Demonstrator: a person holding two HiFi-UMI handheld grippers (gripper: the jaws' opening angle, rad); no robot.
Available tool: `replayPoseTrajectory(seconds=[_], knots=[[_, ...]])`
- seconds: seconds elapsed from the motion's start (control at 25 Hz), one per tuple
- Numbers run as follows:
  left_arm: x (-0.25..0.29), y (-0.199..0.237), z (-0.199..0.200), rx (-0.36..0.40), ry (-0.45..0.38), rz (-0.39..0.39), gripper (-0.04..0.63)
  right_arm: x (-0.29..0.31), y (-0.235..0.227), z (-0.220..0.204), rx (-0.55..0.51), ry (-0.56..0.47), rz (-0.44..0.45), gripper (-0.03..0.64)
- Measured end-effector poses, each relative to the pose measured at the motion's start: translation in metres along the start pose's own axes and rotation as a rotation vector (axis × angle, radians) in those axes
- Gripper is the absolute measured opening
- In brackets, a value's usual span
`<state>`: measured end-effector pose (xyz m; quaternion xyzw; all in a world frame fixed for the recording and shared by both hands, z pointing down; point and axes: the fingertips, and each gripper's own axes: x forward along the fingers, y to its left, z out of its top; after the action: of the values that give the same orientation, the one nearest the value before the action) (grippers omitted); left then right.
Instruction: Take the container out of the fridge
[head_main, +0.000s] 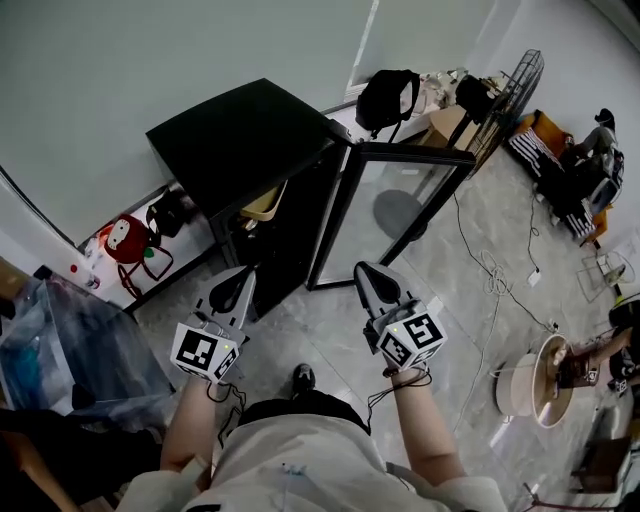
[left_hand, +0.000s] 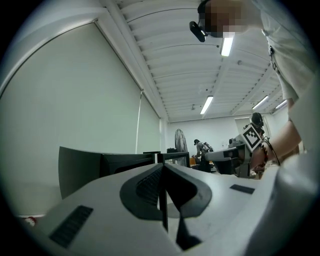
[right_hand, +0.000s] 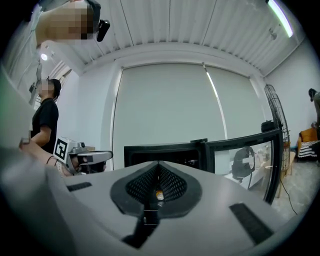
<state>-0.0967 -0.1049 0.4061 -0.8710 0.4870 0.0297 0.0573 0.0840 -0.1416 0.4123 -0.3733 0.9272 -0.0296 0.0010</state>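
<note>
A black mini fridge (head_main: 240, 140) stands by the wall with its glass door (head_main: 390, 210) swung open to the right. Inside, a tan container (head_main: 264, 206) shows on a shelf. My left gripper (head_main: 232, 292) hovers in front of the fridge's open side, apart from it, with its jaws together and nothing in them. My right gripper (head_main: 375, 283) is level with it, just before the door's lower edge, also shut and empty. The left gripper view has its jaws (left_hand: 162, 172) closed toward the fridge (left_hand: 90, 165). The right gripper view has its jaws (right_hand: 159, 170) closed, facing the fridge opening (right_hand: 165, 150).
A red bag (head_main: 125, 240) lies left of the fridge and plastic bags (head_main: 60, 350) at the near left. A black backpack (head_main: 388, 98) and a fan (head_main: 515, 85) stand behind the door. Cables (head_main: 490, 270) trail over the tiled floor at the right.
</note>
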Motion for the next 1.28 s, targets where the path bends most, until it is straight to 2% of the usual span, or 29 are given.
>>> replayPoseTrajectory(seconds=[0.24,0.52,0.72,0.88,1.28], knots=[[0.038,0.009,0.004,-0.003,-0.017,0.063,0.006,0.032,-0.045,0.005,0.005,0.018,0.072,0.017],[0.054,0.019,-0.003,0.004,0.018,0.077,0.006,0.053,-0.075,-0.001,0.06,0.012,0.071,0.015],[0.054,0.027,-0.009,0.002,0.037,0.096,0.006,0.064,-0.081,0.0,0.076,0.015,0.081,0.015],[0.057,0.031,-0.013,-0.002,0.048,0.092,0.006,0.069,-0.084,-0.003,0.04,0.031,0.073,0.016],[0.07,0.033,-0.018,-0.008,0.052,0.086,0.006,0.073,-0.093,-0.008,0.053,0.037,0.078,0.017]])
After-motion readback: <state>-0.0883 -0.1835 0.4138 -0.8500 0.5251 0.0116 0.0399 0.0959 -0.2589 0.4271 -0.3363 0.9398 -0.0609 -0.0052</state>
